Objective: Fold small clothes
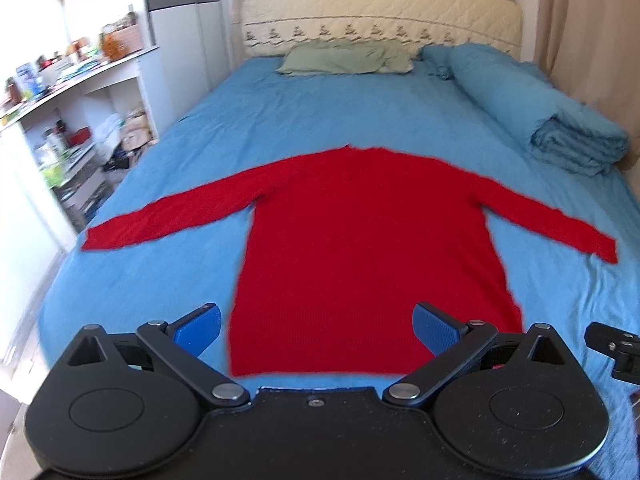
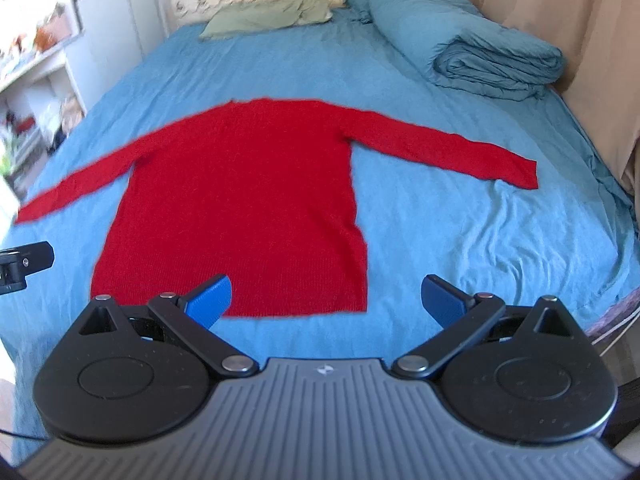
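A red long-sleeved sweater (image 1: pixel 360 240) lies flat on the blue bed sheet (image 1: pixel 280 120), both sleeves spread out sideways, hem towards me. It also shows in the right wrist view (image 2: pixel 240 208). My left gripper (image 1: pixel 316 326) is open and empty, hovering above the hem with its blue pads (image 1: pixel 198 328) wide apart. My right gripper (image 2: pixel 326 300) is open and empty, above the hem's right corner. The edge of the right gripper shows at the far right of the left wrist view (image 1: pixel 616 350).
A folded blue duvet (image 1: pixel 552 120) lies along the bed's right side, a green pillow (image 1: pixel 348 58) at the headboard (image 1: pixel 380 12). Cluttered white shelves (image 1: pixel 68 120) stand left of the bed. A beige curtain (image 2: pixel 560 20) hangs on the right.
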Motion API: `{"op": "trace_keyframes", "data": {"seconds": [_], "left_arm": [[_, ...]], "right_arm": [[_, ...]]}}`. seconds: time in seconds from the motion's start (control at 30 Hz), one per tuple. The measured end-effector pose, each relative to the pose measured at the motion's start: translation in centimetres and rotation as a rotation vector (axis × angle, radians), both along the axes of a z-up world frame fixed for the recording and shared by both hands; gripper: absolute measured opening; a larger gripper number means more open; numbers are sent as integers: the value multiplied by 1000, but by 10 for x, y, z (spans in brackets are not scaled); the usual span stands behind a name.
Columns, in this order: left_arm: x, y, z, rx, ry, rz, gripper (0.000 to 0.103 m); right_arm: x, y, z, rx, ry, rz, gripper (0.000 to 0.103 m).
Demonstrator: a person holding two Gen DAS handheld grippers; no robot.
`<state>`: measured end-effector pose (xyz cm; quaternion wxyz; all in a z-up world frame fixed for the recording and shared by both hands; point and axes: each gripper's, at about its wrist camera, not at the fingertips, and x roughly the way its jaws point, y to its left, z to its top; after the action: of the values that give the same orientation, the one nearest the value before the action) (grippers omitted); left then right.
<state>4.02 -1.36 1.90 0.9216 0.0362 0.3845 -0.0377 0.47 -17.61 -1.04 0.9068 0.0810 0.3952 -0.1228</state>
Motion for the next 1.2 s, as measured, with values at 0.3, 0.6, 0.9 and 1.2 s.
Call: {"op": "trace_keyframes", "data": {"seconds": [0.3,0.6,0.9,1.2], "left_arm": [[124,-79,-3,-48,-5,-148,103],[262,-182,-77,-136,151,-241,103],[354,-266,-169,-64,211,-280,103],[391,-300,-213,20,207,-288,103]], "right_arm": [[49,-119,-10,29,-82,-176,103],[110,-274,-79,104,-95,-413,103],[142,-390,-167,255,-114,-605,88],[166,-429,-222,290,-116,-670,62]]}}
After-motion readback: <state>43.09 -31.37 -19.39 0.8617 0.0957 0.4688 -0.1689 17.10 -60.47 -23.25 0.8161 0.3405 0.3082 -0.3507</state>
